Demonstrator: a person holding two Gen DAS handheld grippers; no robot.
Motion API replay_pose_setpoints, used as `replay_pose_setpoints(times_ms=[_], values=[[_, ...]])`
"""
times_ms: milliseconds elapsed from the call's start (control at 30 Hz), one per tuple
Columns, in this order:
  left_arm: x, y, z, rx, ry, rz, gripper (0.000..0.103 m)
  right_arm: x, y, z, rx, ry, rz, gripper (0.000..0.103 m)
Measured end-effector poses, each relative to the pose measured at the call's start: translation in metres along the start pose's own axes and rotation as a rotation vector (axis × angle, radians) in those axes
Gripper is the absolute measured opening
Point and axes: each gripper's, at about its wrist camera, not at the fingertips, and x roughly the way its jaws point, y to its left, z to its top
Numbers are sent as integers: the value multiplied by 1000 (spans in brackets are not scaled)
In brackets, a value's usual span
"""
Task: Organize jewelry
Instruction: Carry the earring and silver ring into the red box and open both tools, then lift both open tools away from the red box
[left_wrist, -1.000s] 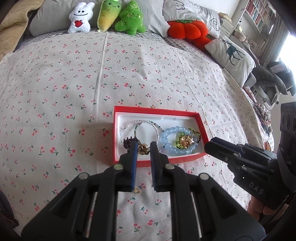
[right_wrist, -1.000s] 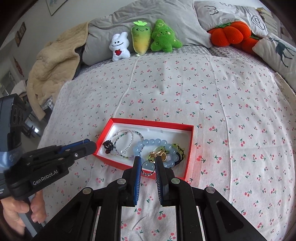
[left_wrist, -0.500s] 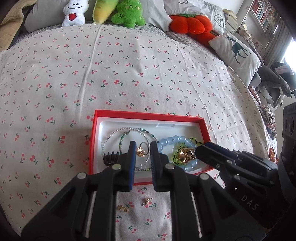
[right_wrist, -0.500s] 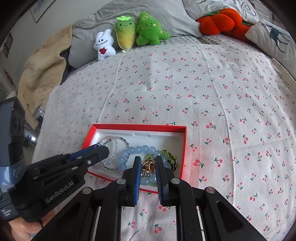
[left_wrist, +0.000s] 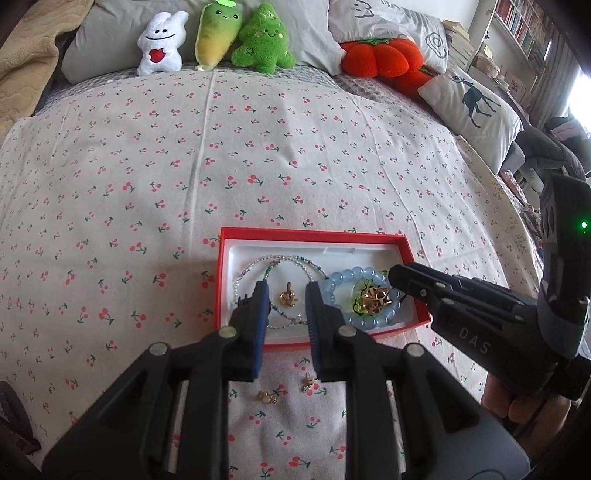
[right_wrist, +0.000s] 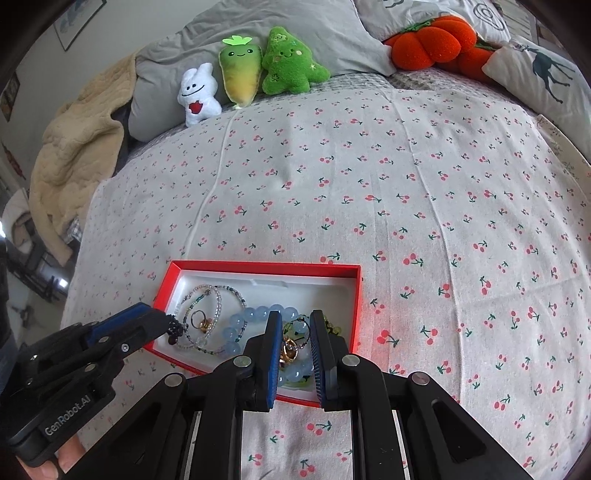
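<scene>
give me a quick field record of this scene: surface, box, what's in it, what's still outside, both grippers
surface: cherry-print bedsheet
box: red box, white inside, no lid on it
in box: thin beaded bracelets, blue bead bracelet, small gold piece, gold piece inside the blue ring
outside box: two small gold earrings on the sheet near the box
left gripper: jaws opening, nothing pressed between the pads
right gripper: narrow gap, over the blue bracelet, not visibly clamped

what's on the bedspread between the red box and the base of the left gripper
Two small gold earrings lie loose on the cherry-print bedspread, just short of the red box, below the left gripper. The left wrist view shows this.
</scene>
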Motion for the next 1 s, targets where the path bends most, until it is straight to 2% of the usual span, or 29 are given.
replay_pose_setpoints(times_ms=[400,433,500,533,567,800,900,1000], values=[[-6,14,-14,-9,57,58,64,0,5,-1,-26,3,13,23],[-7,14,-16,-10,61,60,67,-2,4,-2,-27,0,13,27],[-7,14,-20,-10,76,66,71,-8,3,-4,-29,-6,12,43],[-7,14,-22,-11,84,70,74,-12,3,-6,-30,-16,14,61],[-7,14,-24,-13,92,74,75,-17,3,-8,-32,-32,14,67],[-7,19,-41,-35,147,97,85,-36,4,-24,-71,-37,-12,69],[-7,20,-47,-29,167,106,87,-43,4,-34,-86,-34,-26,74],[-7,20,-53,-19,173,116,96,-47,3,-42,-90,-23,-38,78]])
